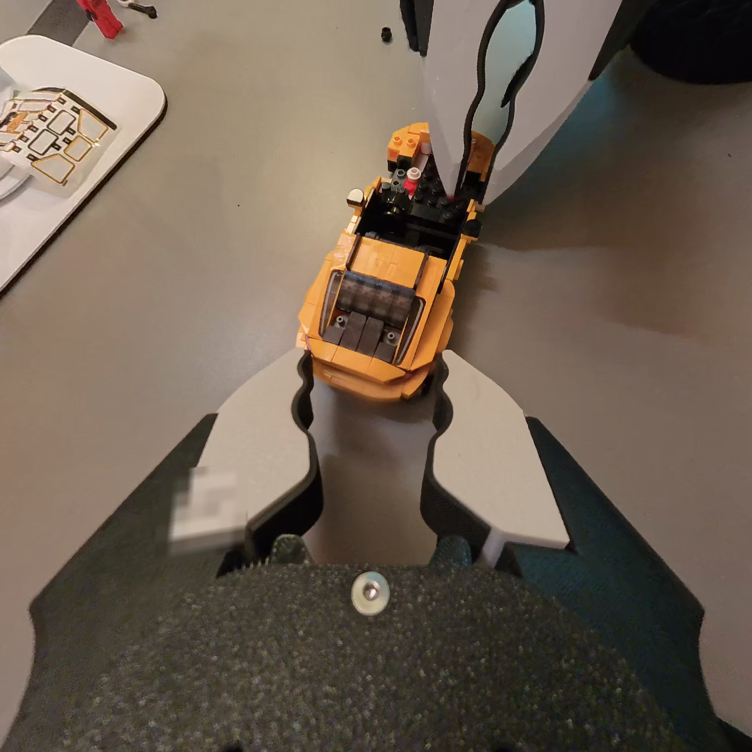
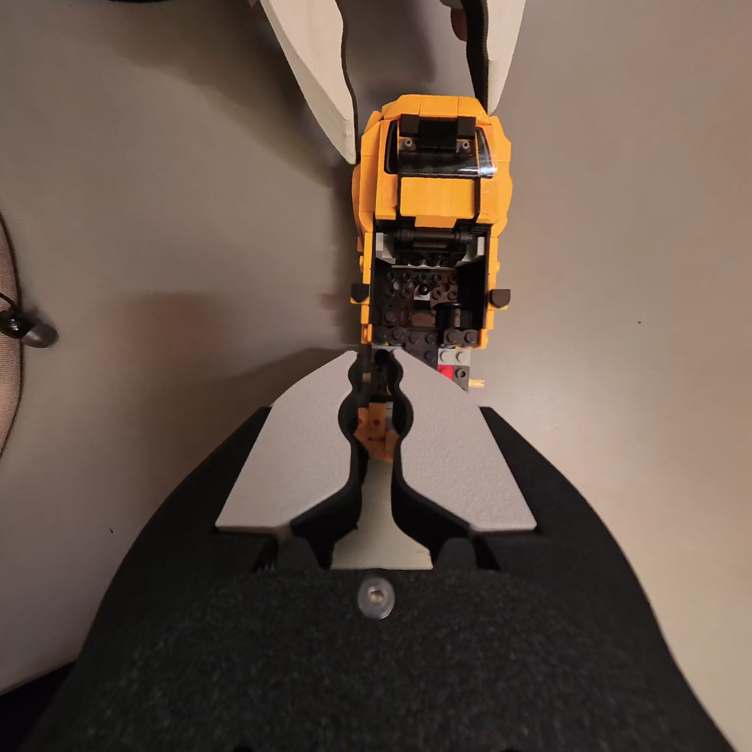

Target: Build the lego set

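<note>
The grey table (image 1: 228, 252) took up nearly all of both views, bare and matte, with soft shadows across it. At its far left corner lay a white tray (image 1: 134, 93) holding a clear sticker sheet (image 1: 53, 138) with gold-edged outlines. Beyond the tray I could make out a red piece (image 1: 101, 16) at the edge, and a small black stud (image 1: 385, 34) sat alone on the table farther along.

The orange car (image 1: 386, 309) stood on the table between my two tools, its roof missing and the black studded cabin exposed. My left gripper (image 1: 372, 366) was spread wide around one end of the car, the finger tips set on either side of the body there; I could not tell how firmly they pressed. My right gripper (image 2: 376, 360) came in from the opposite end, its fingers drawn nearly together over the unfinished end of the car, pinching something small and dark at the tips that I could not identify. Through the gap between those fingers an orange block (image 2: 376, 431) of the car showed.
</note>
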The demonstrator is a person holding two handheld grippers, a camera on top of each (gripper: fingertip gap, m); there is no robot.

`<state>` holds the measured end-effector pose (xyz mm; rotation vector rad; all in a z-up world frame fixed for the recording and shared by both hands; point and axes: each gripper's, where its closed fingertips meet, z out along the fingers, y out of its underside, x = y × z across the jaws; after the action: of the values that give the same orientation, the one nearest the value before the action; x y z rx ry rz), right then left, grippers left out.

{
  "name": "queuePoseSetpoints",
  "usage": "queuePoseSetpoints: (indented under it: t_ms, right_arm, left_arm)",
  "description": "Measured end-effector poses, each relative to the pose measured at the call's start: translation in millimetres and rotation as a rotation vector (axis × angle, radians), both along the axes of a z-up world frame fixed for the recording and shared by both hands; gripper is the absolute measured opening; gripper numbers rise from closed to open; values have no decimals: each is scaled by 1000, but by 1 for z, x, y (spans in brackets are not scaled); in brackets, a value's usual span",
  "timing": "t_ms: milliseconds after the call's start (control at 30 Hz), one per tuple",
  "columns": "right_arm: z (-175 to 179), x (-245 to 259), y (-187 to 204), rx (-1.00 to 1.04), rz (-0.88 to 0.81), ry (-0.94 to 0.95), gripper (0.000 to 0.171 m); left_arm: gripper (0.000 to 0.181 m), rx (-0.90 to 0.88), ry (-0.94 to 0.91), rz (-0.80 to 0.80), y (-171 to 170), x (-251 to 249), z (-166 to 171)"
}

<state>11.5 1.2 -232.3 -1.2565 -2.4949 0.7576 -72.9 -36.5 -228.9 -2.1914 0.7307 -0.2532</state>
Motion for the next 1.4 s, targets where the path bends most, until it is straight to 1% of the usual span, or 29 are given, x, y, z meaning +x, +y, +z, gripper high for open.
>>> queuePoseSetpoints:
  t_ms: [233,467,833,1100,1400]
  right_arm:
    - [-2,-1,5,-46,-24,-35,3]
    - [-3,-2,4,-74,-13,-64,2]
    - [-3,-2,2,-62,18,-98,0]
    - [-4,-3,2,67,58,-181,0]
    - [-5,-2,3,192,110,-213,0]
  left_arm:
    - [55,0,2,-2,0,0,0]
    - [55,-1,2,-3,0,1,0]
    - [55,-6,5,2,0,1,0]
    - [55,-16,10,10,0,2,-1]
    - [55,-16,13,15,-1,2,-1]
